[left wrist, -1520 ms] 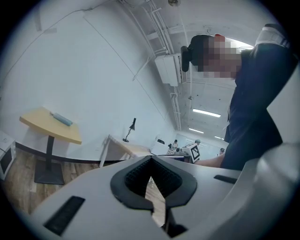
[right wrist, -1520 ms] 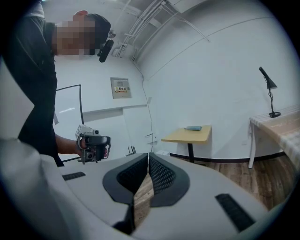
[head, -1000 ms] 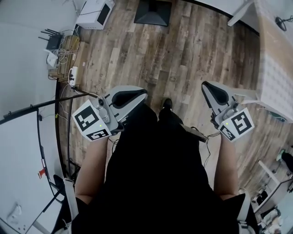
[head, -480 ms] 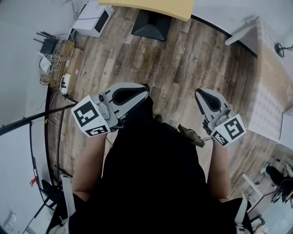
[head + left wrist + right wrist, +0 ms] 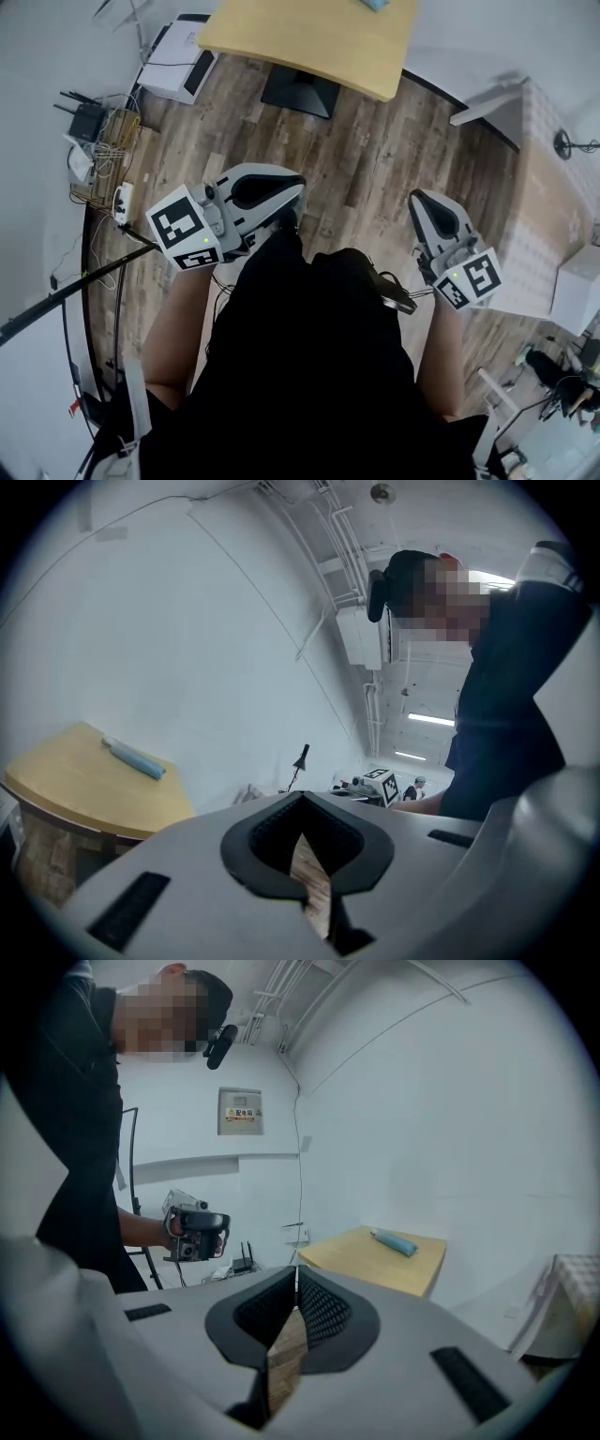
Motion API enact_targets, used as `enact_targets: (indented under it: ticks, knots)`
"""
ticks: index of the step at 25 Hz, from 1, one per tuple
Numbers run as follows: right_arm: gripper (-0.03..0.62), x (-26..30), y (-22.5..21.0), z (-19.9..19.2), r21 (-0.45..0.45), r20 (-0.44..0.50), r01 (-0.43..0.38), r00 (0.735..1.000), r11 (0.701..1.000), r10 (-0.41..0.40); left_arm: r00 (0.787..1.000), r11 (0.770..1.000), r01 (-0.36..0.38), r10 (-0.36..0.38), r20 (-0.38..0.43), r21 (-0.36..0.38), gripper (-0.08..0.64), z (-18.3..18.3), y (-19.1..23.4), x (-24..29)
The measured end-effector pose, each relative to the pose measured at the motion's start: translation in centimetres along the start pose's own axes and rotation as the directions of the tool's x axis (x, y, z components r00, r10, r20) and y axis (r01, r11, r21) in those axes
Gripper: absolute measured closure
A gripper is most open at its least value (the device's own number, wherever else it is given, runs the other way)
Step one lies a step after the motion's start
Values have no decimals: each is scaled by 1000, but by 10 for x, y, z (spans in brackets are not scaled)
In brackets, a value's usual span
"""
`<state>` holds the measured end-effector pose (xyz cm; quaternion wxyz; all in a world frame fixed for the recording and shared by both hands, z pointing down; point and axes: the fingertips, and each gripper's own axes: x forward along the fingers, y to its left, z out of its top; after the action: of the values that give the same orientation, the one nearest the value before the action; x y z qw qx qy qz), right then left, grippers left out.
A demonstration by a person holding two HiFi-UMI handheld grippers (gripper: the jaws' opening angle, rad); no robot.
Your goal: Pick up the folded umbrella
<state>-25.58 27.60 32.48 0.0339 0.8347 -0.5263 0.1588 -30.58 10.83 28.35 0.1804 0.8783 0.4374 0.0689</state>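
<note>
We log both grippers empty. Left gripper [image 5: 302,797] jaws are closed together, and right gripper [image 5: 296,1271] jaws are closed too. The folded umbrella [image 5: 394,1241], light blue, lies on the yellow table [image 5: 366,1265] near its wall-side edge, well apart from both grippers. The wall sign [image 5: 240,1111] has print too small to read.

the folded umbrella [image 5: 394,1241] lies on the table [image 5: 361,1262] ahead.

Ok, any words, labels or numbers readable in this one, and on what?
Wall sign: a line of red print, too blurred to read.
Left gripper and right gripper, on their cubes: black square patterns only, no words.
Nothing else legible.
</note>
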Motion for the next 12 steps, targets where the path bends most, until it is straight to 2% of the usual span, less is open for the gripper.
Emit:
enact_targets:
  ticks: [5, 9, 12]
  knots:
    - [574, 31, -20, 6, 23, 3, 1, 1000, 1000, -1, 1000, 999, 12, -14, -25, -49, 549, -5, 40, 15]
    - [574, 48, -57, 8, 34, 4, -19, 1000, 999, 19, 999, 998, 16, -19, -45, -58, 549, -3, 61, 44]
    - [574, 63, -87, 10, 35, 6, -54, 999, 998, 54, 998, 998, -12, 9, -57, -65, 549, -2, 83, 66]
